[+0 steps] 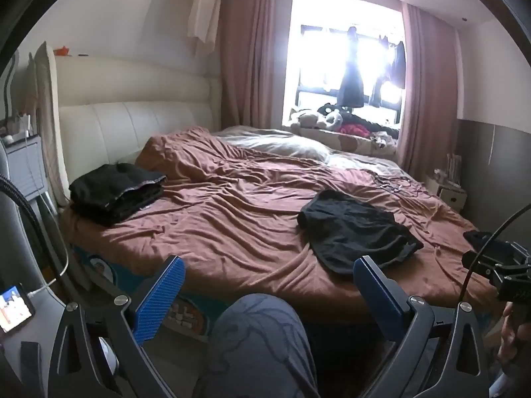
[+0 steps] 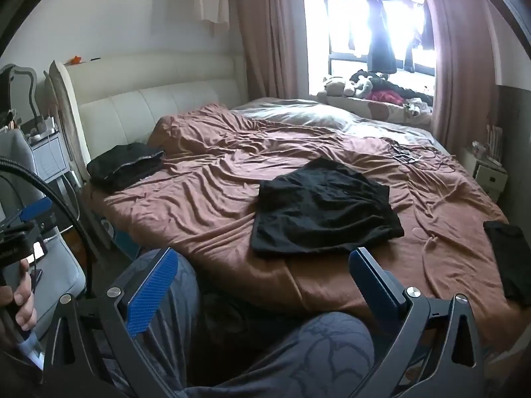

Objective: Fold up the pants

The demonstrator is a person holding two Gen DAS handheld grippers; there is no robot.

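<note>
Black pants (image 1: pixel 356 229) (image 2: pixel 323 207) lie loosely rumpled on the rust-brown bedspread (image 1: pixel 225 219) (image 2: pixel 199 199), near the front edge of the bed. My left gripper (image 1: pixel 268 272) is held wide open short of the bed, nothing between its blue pads. My right gripper (image 2: pixel 264 263) is likewise wide open and empty, just in front of the pants' near edge. A folded stack of black clothes (image 1: pixel 114 190) (image 2: pixel 127 164) rests by the headboard at the left. The right gripper's body (image 1: pixel 497 272) shows at the right edge of the left wrist view.
The person's knees in grey patterned trousers (image 1: pixel 259 341) (image 2: pixel 312 355) sit between gripper and bed. Another dark garment (image 2: pixel 509 258) lies at the bed's right edge. A grey chair (image 2: pixel 49 258), a phone (image 1: pixel 15 306), a white headboard (image 1: pixel 132 112), cables and stuffed toys (image 1: pixel 318 117) surround the bed.
</note>
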